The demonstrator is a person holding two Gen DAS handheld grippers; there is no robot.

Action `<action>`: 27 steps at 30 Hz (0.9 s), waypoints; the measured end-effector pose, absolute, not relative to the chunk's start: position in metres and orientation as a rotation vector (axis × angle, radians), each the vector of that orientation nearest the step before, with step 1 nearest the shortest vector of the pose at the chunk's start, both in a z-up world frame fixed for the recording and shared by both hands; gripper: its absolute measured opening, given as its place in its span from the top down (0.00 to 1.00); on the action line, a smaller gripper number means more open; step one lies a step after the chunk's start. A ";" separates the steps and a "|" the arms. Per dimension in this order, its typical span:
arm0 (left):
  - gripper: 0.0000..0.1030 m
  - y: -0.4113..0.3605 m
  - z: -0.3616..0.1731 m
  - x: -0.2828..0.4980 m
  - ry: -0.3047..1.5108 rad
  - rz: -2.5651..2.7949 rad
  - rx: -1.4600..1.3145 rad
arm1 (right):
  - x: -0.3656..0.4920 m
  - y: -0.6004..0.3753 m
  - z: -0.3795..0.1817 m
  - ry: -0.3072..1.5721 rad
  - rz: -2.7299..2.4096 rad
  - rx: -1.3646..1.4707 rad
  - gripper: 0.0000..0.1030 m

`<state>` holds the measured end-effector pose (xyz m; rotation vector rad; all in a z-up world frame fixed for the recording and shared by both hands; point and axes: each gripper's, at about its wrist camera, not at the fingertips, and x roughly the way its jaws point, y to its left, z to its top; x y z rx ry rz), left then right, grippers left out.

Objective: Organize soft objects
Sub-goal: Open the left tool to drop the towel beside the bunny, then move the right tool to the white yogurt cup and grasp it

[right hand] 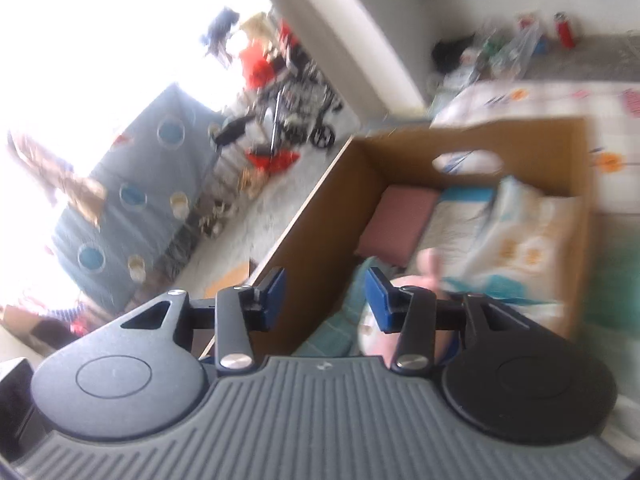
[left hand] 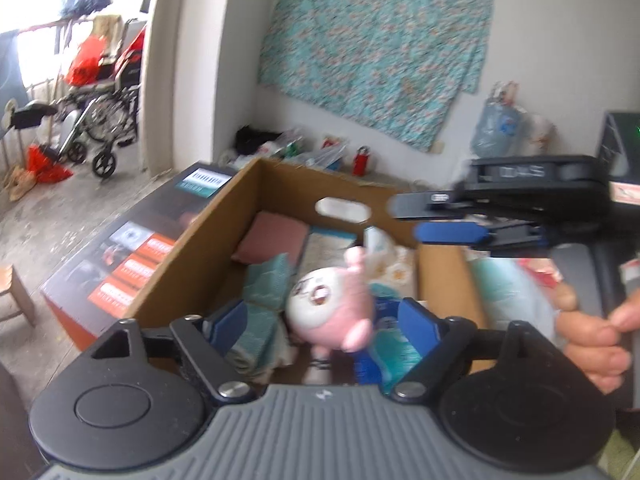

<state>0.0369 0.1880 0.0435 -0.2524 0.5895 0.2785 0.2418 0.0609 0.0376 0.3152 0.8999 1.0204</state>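
Note:
An open cardboard box (left hand: 192,264) holds folded soft things: a pink cushion (left hand: 272,240), a teal cloth (left hand: 264,292) and a flowered cloth (left hand: 396,268). A pink and white plush toy (left hand: 332,312) lies on top of them. My left gripper (left hand: 322,324) stands wide open over the box; the toy shows between its fingers, clear of both pads. My right gripper (left hand: 436,218) hovers open over the box's far right corner, with nothing in it. The right wrist view is blurred: the right gripper (right hand: 326,298) is open above the box wall (right hand: 320,220), with the cushion (right hand: 396,224) and toy (right hand: 424,276) beyond.
A printed carton (left hand: 132,248) lies against the box's left side. A wheelchair (left hand: 104,120) stands at the far left, and bottles and bags (left hand: 360,162) line the back wall under a hung patterned cloth (left hand: 376,60). A person's hand (left hand: 596,344) grips the right handle.

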 end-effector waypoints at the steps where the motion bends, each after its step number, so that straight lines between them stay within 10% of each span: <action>1: 0.16 0.181 0.046 0.036 0.580 0.260 -0.244 | 0.242 0.040 0.043 0.879 1.001 0.331 0.56; 11: 0.14 0.073 0.049 0.043 0.553 -0.032 -0.173 | 0.219 -0.188 0.063 0.739 0.685 0.434 0.51; 27: 0.25 -0.073 -0.063 0.060 0.762 -0.286 0.078 | 0.111 -0.338 -0.085 0.936 0.421 0.670 0.50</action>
